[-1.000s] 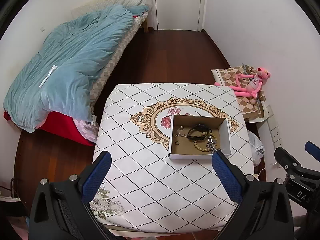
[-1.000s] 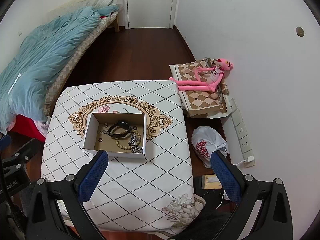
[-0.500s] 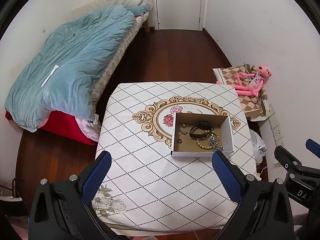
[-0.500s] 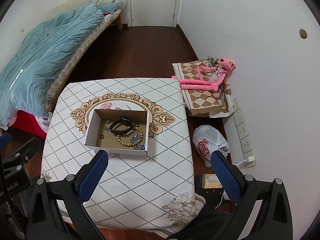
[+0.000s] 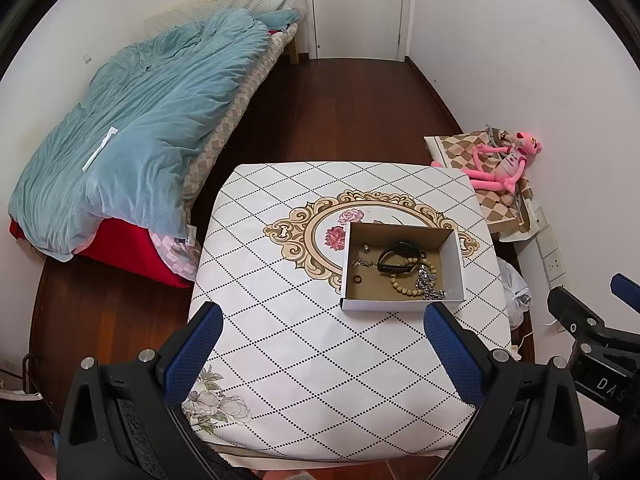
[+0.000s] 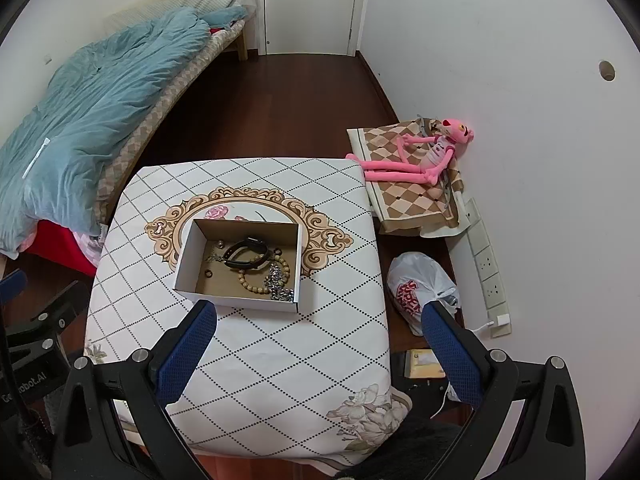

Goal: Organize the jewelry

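A shallow cardboard box (image 5: 456, 264) (image 6: 186, 258) sits on a table with a white diamond-pattern cloth (image 5: 288, 320) (image 6: 280, 344). Inside lie a black wristband (image 5: 394, 261) (image 6: 245, 254), a wooden bead bracelet (image 5: 404, 283) (image 6: 256, 280), a silver chain (image 5: 430, 286) (image 6: 280, 286), a small dark ring (image 5: 357, 279) (image 6: 207, 273) and a small pendant chain (image 5: 362, 258). My left gripper (image 5: 320, 344) is open and empty, held high above the table's near side. My right gripper (image 6: 318, 340) is open and empty, also high above the near edge.
A bed with a teal duvet (image 5: 140, 128) stands at the left. A pink plush toy (image 5: 504, 160) (image 6: 420, 156) lies on a checked cushion by the right wall. A white plastic bag (image 6: 416, 288) lies on the floor at the right. A closed door (image 5: 356, 8) is at the back.
Both grippers have drifted slightly, so the table and box sit a little to the right in both views. Both stay open and empty. The jewelry has not moved.
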### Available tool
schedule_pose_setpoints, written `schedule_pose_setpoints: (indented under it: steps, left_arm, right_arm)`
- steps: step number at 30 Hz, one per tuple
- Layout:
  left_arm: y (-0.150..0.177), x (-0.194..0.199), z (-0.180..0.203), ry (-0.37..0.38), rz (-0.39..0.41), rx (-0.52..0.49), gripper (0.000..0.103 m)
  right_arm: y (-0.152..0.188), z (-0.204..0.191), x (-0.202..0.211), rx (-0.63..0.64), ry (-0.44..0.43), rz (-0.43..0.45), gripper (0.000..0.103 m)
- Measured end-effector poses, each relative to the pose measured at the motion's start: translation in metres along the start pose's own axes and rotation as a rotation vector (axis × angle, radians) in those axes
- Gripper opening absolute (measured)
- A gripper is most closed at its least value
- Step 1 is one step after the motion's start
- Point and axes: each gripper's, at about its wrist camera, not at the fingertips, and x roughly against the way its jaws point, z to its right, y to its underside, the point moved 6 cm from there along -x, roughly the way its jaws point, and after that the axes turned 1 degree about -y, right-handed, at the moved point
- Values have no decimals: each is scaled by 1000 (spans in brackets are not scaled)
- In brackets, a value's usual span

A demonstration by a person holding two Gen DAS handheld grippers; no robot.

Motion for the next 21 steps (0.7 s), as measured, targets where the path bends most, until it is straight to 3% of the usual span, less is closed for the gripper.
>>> schedule_pose_setpoints:
  steps: [21]
  left_arm:
    - [-1, 5, 4, 2, 9, -10, 103]
  right_arm:
    - [-1, 2, 4, 2, -9, 1, 103]
